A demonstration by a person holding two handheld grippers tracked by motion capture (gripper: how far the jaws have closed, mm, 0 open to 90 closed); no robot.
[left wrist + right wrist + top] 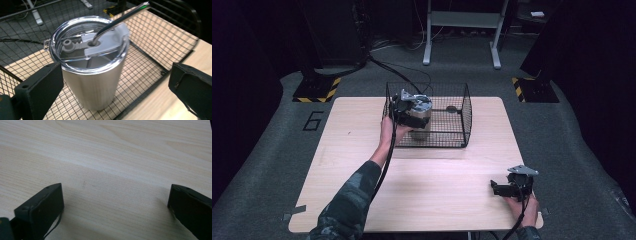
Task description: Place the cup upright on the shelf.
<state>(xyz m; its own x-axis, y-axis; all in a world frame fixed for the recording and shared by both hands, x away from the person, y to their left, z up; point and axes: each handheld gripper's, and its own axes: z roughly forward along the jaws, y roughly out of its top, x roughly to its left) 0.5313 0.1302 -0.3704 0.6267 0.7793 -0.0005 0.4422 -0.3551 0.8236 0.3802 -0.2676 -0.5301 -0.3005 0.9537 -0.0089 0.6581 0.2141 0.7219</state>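
A steel tumbler (95,85) with a clear lid (75,58) and a metal straw (120,18) stands upright inside a black wire basket (155,42). My left gripper (116,75) is open, its jaws either side of the tumbler just below the lid; the tumbler sits nearer the left jaw, and I cannot tell if it touches. In the high view the left gripper (414,119) hangs over the basket's front left part (464,117), covering most of the tumbler (418,134). My right gripper (495,189) rests low at the table's front right, open with nothing between its jaws (115,195).
The light wooden table (437,175) has the basket at its far middle. Dark floor surrounds it, with a white stand (462,22) and yellow-black marked feet (317,90) beyond the far edge. The left gripper's cable (384,165) runs along the forearm.
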